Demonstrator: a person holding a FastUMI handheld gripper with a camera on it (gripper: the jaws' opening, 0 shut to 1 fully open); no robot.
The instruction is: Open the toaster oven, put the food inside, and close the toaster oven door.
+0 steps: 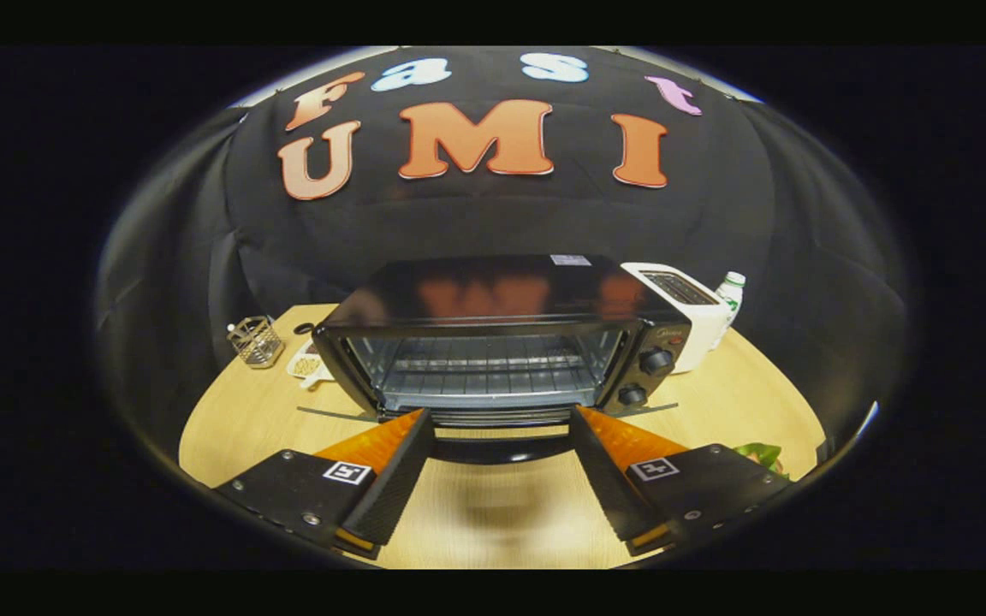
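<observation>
Wooden and pale, the round table [270,411] is carrying everything we are seeing. We are looking along the gripper [501,423], whose two fingers are spreading wide apart and pinching nothing. Between their tips, the dark handle [500,448] of the toaster oven's door is lying low over the table; whether the fingertips are touching it, we cannot tell. The door is hanging fully open, and the toaster oven [493,342], black and glossy, is sitting just beyond the fingers near the middle of the table. We are seeing straight into its cavity, where a wire rack [484,376] is spanning the inside. Two round knobs [656,361] are stacking on its right-hand panel. Just right of the oven, a white slot toaster [690,312] is standing, with a white bottle [730,295] behind it near the table's far right edge. Towards the far left edge, a small wire basket [255,340] is resting. Beside the right finger, at the near right edge, something leafy green [763,455] is peeking out.
</observation>
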